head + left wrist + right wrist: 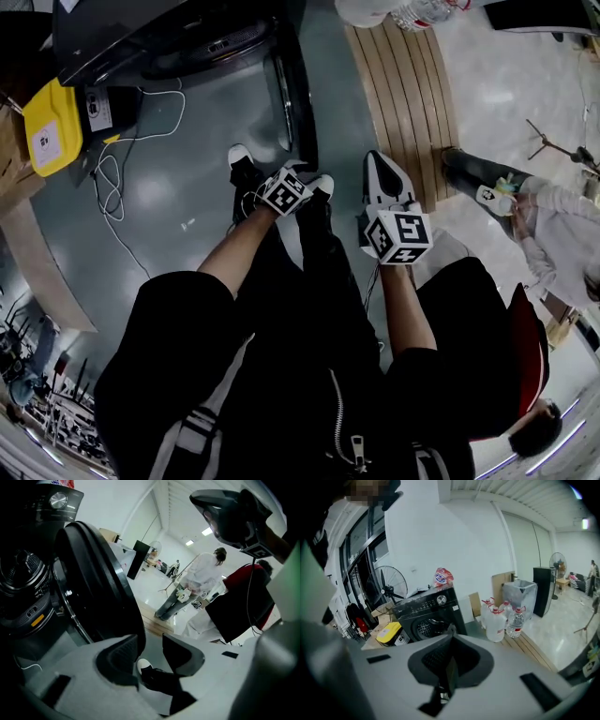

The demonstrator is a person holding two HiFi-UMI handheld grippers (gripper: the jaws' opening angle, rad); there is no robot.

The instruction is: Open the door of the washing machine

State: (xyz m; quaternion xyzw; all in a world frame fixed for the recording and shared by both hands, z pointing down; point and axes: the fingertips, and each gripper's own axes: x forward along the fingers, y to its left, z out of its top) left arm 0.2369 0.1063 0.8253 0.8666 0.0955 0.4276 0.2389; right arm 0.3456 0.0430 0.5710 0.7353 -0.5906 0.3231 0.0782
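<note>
**Open door could be knocked shut again**
The washing machine door (96,588) stood swung wide above the floor, just beside the spread, empty left tool (150,644). The right tool (451,637) was pressed together, empty; a careless bump might close the door.

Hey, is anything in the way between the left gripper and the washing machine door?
Nothing visible. The door, already swung open, stands just past the left gripper, whose jaws are apart and empty.
</note>
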